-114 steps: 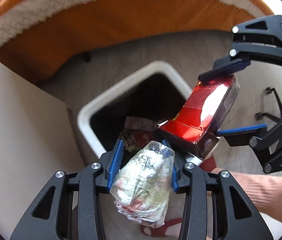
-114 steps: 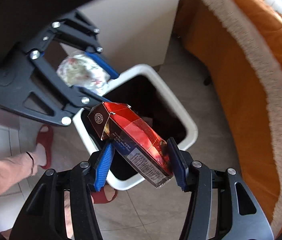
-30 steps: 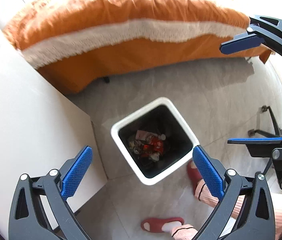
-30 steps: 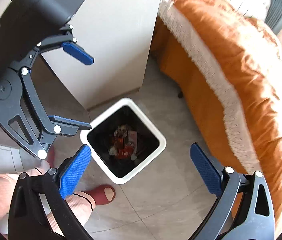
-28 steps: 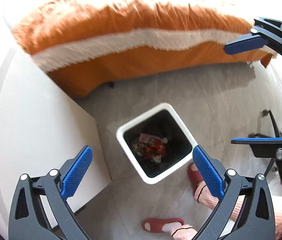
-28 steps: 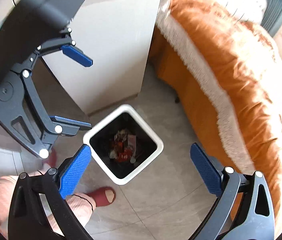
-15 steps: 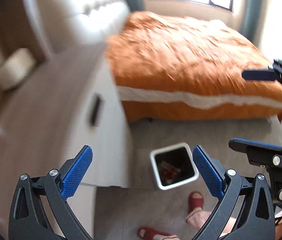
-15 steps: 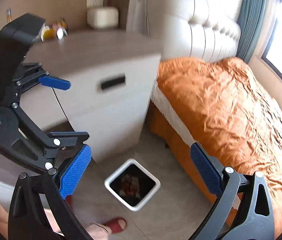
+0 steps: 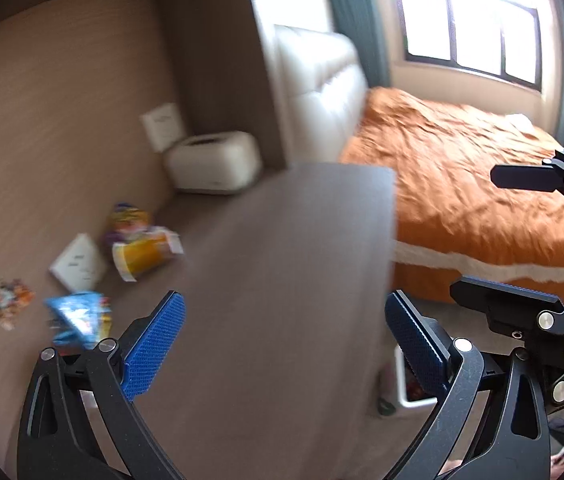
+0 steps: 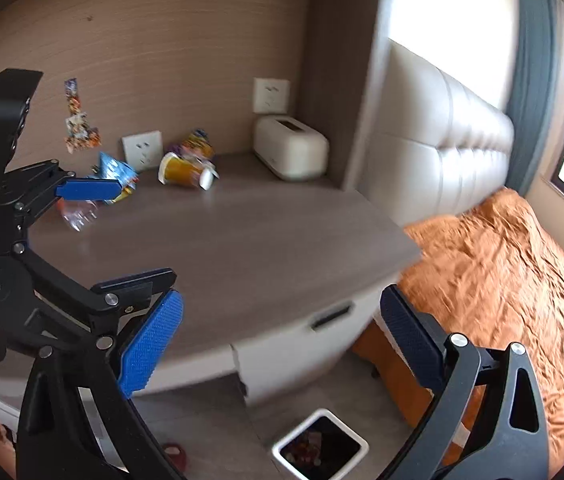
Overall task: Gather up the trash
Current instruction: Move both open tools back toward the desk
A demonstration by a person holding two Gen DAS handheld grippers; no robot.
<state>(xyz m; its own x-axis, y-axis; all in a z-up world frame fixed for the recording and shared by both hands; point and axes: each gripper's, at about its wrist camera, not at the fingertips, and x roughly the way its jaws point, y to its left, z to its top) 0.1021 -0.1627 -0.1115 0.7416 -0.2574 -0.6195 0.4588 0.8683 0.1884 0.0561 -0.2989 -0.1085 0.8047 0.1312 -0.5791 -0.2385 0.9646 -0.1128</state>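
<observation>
Both the left tongs [image 9: 282, 340] and right tongs [image 10: 279, 344], wide and emptied into the bin [image 10: 320, 446] below, have swung up toward the remaining wrappers [image 10: 115, 174] and yellow cup [image 10: 183, 172] ahead on the bench [image 10: 221, 248].

Each black hand-held gripper [image 9: 282, 344] has blue ribbed pads [image 9: 153, 344] and silver screws.

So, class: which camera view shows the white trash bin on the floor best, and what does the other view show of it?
The right wrist view. There the trash bin shows its whole white rim, with litter inside, on the floor below the cabinet. In the left wrist view only a corner of it peeks out, cut off by the countertop and a blue finger pad.
</observation>
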